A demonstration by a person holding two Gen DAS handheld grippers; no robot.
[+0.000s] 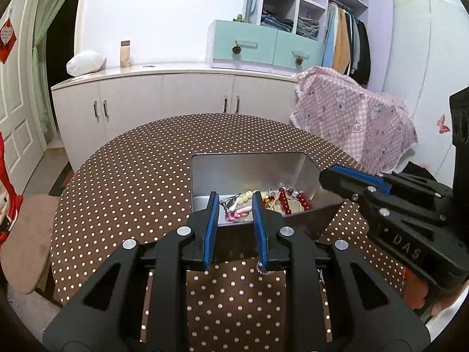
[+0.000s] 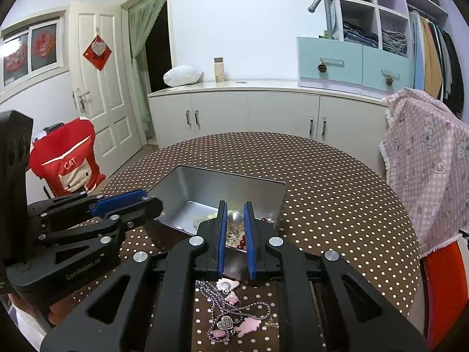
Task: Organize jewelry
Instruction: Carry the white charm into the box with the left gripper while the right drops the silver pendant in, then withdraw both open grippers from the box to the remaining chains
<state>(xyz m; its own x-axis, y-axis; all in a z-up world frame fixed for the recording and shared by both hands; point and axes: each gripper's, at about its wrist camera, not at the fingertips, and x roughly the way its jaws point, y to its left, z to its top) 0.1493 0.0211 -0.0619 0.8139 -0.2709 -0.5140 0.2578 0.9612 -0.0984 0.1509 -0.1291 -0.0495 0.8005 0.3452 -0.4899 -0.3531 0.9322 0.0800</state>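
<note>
A silver metal box (image 1: 249, 167) (image 2: 205, 184) stands on the polka-dot table and holds jewelry: red beads (image 1: 285, 198), pale beads and a pink piece (image 1: 237, 214). My left gripper (image 1: 236, 201) is open and empty, its fingertips over the box's near rim. My right gripper (image 2: 233, 208) is open a narrow gap and empty, its tips over the box's near edge; it also shows in the left wrist view (image 1: 331, 176). A silver chain necklace with a heart pendant and pink charms (image 2: 231, 314) lies on the table under the right gripper.
The round brown polka-dot table (image 1: 132, 176) (image 2: 337, 190) carries the box. A chair draped with pink checked cloth (image 1: 351, 117) (image 2: 428, 161) stands at the far right. A red-covered chair (image 2: 64, 158) stands at the left. White cabinets (image 1: 176, 96) line the back wall.
</note>
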